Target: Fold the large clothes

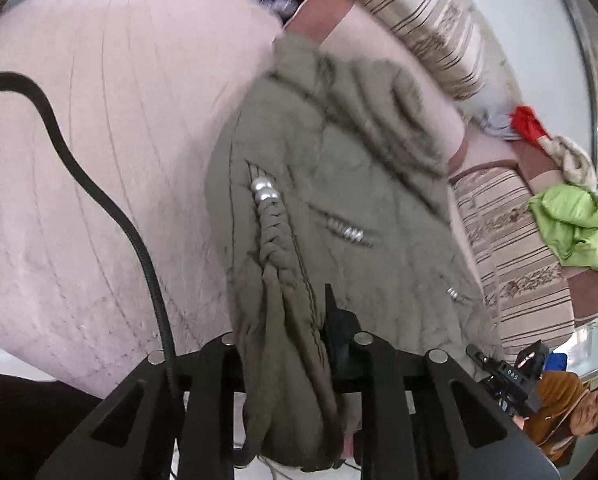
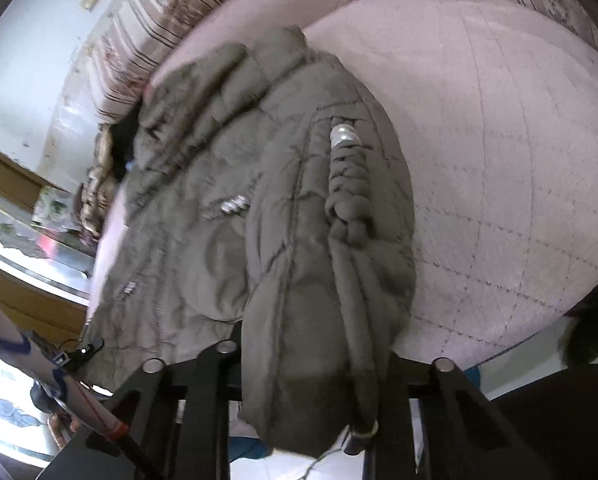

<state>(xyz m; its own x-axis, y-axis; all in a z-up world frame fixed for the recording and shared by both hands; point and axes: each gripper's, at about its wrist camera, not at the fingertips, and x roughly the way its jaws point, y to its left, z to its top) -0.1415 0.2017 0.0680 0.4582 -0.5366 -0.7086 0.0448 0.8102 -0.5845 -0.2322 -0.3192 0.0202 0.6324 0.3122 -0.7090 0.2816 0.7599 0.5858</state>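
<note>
Left wrist view: the left gripper [image 1: 295, 344] has its fingers clenched on the hem of the olive jacket [image 1: 331, 184], which stretches ahead across the pink sofa [image 1: 99, 120]. The right gripper [image 2: 311, 364] likewise grasps a bunched edge. The jacket looks partly gathered; neat folding seems largely left.

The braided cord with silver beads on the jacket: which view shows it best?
The right wrist view: the braided cord lies large and nearly whole on the jacket. In the left wrist view it looks smaller, its lower end bunching toward the jaws.
</note>
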